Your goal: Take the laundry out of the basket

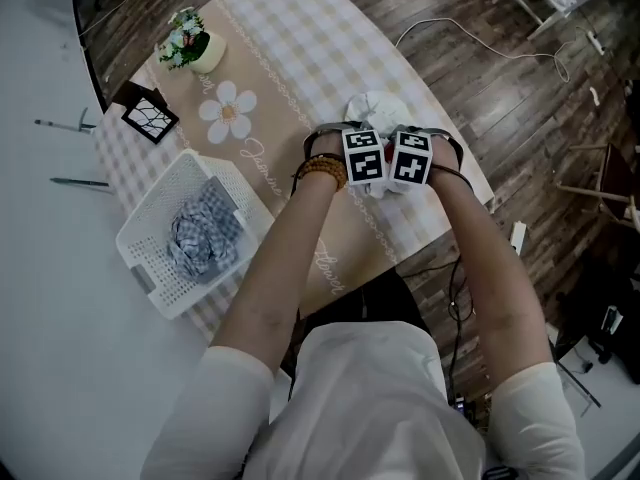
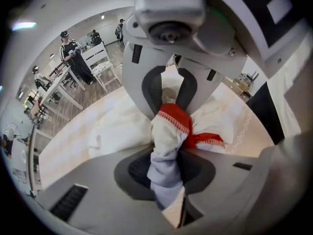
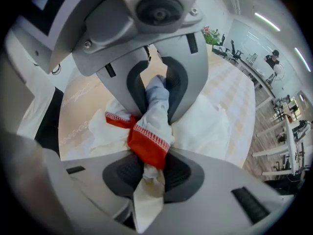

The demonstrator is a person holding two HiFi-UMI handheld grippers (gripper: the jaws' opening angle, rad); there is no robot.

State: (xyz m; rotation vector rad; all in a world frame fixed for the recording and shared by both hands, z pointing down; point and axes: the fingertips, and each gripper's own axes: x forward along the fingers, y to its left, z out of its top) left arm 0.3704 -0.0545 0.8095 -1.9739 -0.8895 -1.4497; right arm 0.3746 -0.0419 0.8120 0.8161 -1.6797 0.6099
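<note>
On the worktop (image 1: 290,28) the white basket (image 1: 185,296) at the left holds a blue checked cloth (image 1: 205,233), and to its right the left tool (image 2: 168,131) and the right tool (image 3: 151,126), side by side, are each clamped on a white cloth with red trim (image 1: 372,106) that rests on the worktop outside the basket.

Cursive lettering on the table runner (image 1: 262,118), too small to read
</note>
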